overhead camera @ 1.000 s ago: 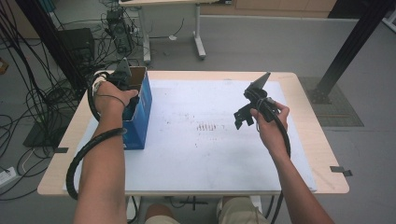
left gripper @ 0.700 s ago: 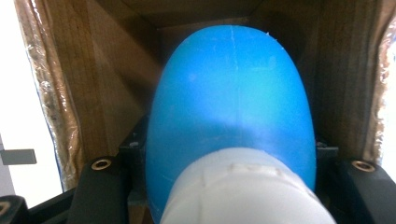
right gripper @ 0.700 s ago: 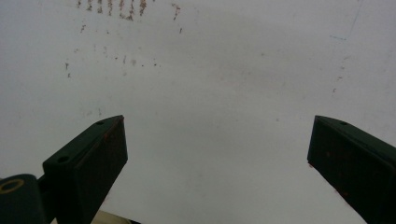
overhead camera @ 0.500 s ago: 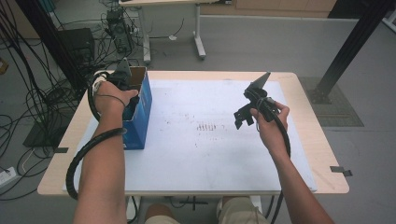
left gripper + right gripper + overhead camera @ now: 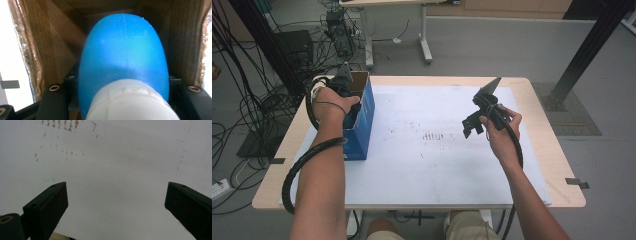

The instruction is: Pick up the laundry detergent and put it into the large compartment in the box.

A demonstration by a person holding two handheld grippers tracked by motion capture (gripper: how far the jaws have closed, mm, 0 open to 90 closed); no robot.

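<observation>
The left tool (image 5: 346, 87) reaches down into an open blue cardboard box (image 5: 362, 125) that stands at the left side of the worktop (image 5: 422, 170), the left hand (image 5: 332, 102) resting at the box's rim. In the left gripper view, a rounded blue object with a white ribbed end (image 5: 125, 75) sits between the jaws, inside the brown inner walls of the box; the jaws press against its two sides, pinching it. The right tool (image 5: 482, 112) hangs in the air above the right half of the worktop, held by the right hand (image 5: 499, 127), and points down at the white sheet (image 5: 120, 165) that covers the surface. Its jaws are spread wide with nothing between them. Small reddish-brown marks (image 5: 434, 136) speckle the sheet near its middle.
</observation>
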